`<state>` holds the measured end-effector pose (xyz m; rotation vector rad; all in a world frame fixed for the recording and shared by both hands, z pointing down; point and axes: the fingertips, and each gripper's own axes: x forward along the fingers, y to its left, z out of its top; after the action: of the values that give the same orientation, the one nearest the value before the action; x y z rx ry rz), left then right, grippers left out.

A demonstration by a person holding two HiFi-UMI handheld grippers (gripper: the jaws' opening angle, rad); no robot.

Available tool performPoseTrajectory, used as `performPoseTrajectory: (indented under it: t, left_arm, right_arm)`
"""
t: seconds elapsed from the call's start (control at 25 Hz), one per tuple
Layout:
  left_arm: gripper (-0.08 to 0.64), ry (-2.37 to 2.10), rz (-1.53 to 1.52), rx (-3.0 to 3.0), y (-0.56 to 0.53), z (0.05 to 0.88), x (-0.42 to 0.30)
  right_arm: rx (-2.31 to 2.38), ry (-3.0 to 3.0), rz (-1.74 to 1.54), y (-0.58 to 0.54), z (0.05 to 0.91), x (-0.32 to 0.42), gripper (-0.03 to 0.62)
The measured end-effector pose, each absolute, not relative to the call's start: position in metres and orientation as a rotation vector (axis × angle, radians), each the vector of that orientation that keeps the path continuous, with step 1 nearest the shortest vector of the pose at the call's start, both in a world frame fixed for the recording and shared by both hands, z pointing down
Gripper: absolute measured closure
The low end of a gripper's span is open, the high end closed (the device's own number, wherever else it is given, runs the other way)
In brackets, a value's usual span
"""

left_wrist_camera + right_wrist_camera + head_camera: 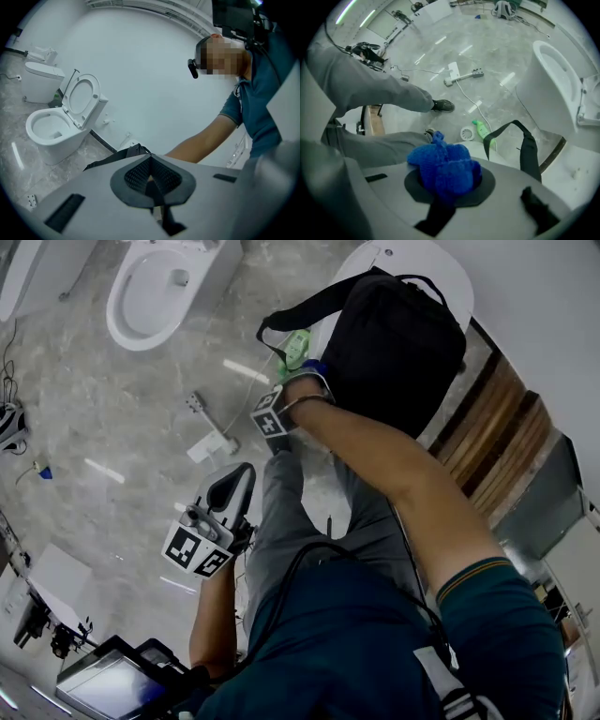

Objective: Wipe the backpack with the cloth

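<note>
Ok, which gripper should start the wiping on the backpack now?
Right. The right gripper is shut on the blue cloth and is already at the black backpack. The left gripper is shut, empty and held low, away from it.

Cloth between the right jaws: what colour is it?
Blue. The cloth shows best in the right gripper view.
</note>
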<state>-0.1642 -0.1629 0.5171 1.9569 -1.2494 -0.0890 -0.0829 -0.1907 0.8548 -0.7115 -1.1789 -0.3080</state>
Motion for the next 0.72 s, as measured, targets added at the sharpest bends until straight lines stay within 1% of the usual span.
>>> performPoseTrajectory:
  t: [0.16,0.28,0.4,0.52,0.68,0.72]
  left_arm:
    - [0.557,-1.243,-0.091,1.965,-0.162,0.517,-0.171]
    - [0.557,-1.225,-0.084,1.976,-0.163,0.517,-0.174]
    - [0.557,-1.202,-0.068,1.994,-0.166,0.515,-0.171]
    - [0.557,-1.173,-0.050,2.017,-0.170,0.511,-0.162]
    - [0.557,-1.119,-0.020,2.058,-0.182,0.506,-0.141]
    - [0.557,-1.107,-0.013,2.068,-0.185,0.504,-0.135]
  right_arm:
    - [-0.650,-1.310,-0.376,-0.137,0.862,-0.090,0.552]
    - [-0.491,-1.604,-0.254,-0.121,0.839,-0.115,0.552]
    - [-0.228,-1.891,-0.058,-0.133,0.797,-0.127,0.552]
    - [0.126,-1.994,0.397,-0.149,0.780,-0.088,0.552]
    - [0.619,-2.049,1.184,-0.169,0.764,-0.002,0.552]
    - [0.726,-2.026,1.331,-0.172,0.759,0.024,0.552]
